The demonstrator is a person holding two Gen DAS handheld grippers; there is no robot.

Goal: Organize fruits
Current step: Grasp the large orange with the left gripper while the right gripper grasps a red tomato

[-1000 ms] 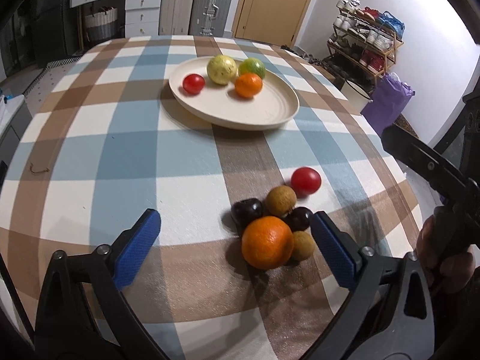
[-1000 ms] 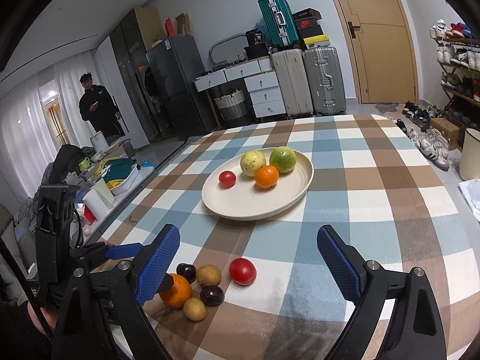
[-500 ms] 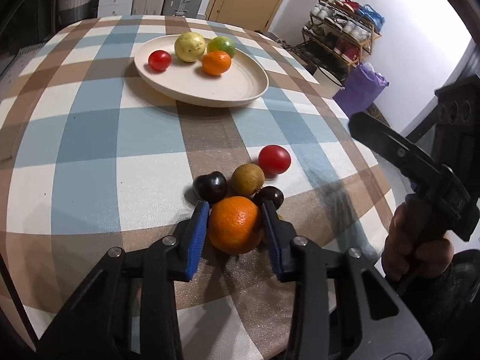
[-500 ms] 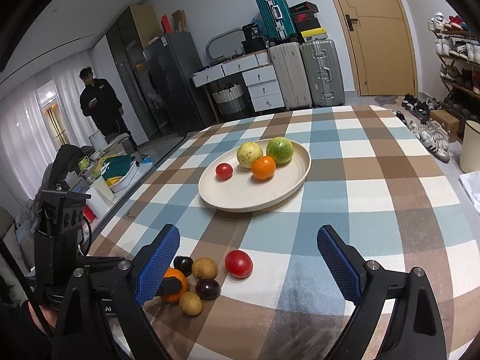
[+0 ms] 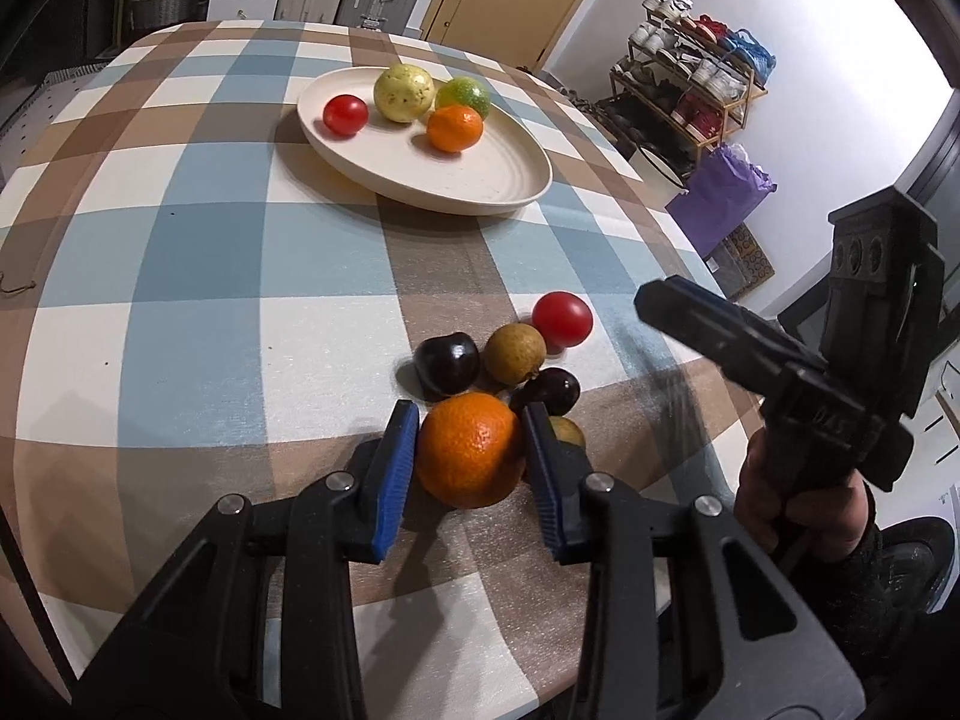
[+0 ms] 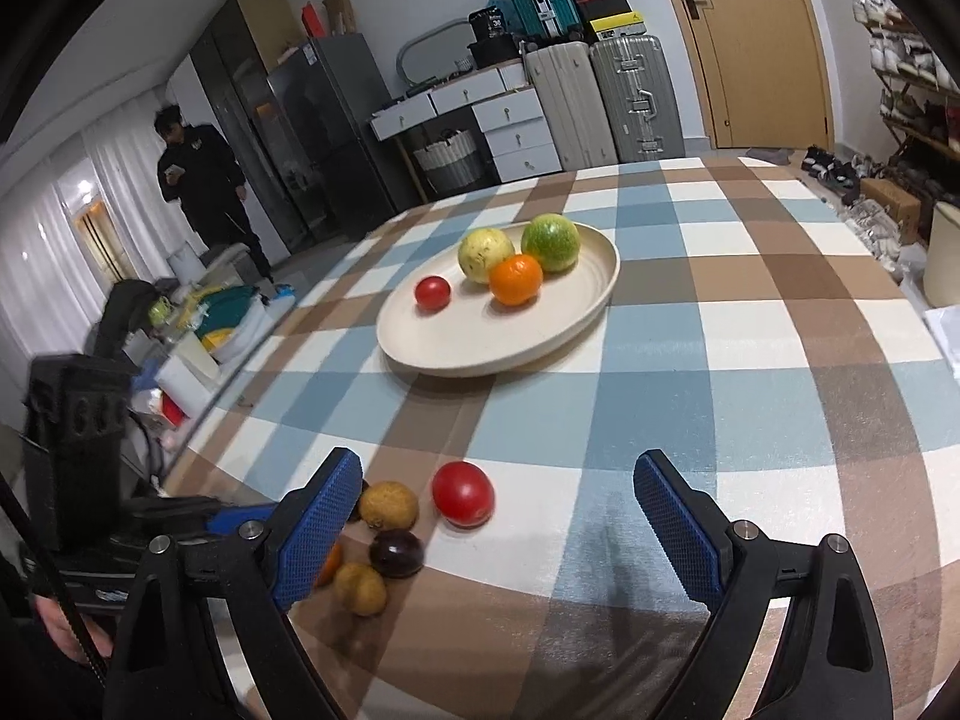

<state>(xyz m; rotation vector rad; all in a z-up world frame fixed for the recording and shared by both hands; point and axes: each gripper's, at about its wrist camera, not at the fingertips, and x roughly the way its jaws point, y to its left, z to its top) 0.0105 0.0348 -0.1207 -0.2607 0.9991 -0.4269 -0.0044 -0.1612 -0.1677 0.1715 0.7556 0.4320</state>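
1. Left claw (image 5: 471, 471): closed narrow on the large orange (image 5: 469, 457), blue pads (image 5: 393, 474) pressed to its two sides. The orange sits at the near edge of the checked surface (image 5: 198, 312), at the front of a loose pile of fruit.
2. Handling, as a judgement: the orange looks firm, round and fairly heavy for its size, with a dimpled skin that should grip well. Holding it across the widest part, as here, should stop it from rolling out.
3. Loose pile: a dark plum (image 5: 449, 362), a brown fruit (image 5: 515, 354), a second dark plum (image 5: 549, 390) and a red tomato (image 5: 562, 318) lie just behind the orange. A small tan fruit (image 5: 567, 433) lies just beside the claw's right pad. These round pieces may roll if nudged.
4. Plate (image 5: 480, 180): farther back on the surface, well apart from the pile. It holds a small tomato (image 5: 345, 114), a yellow fruit (image 5: 403, 93), a green fruit (image 5: 462, 95) and a small orange (image 5: 454, 128), with bare space in front.
5. Right claw (image 6: 498, 534): spread wide and holding nothing, above the surface near the red tomato.
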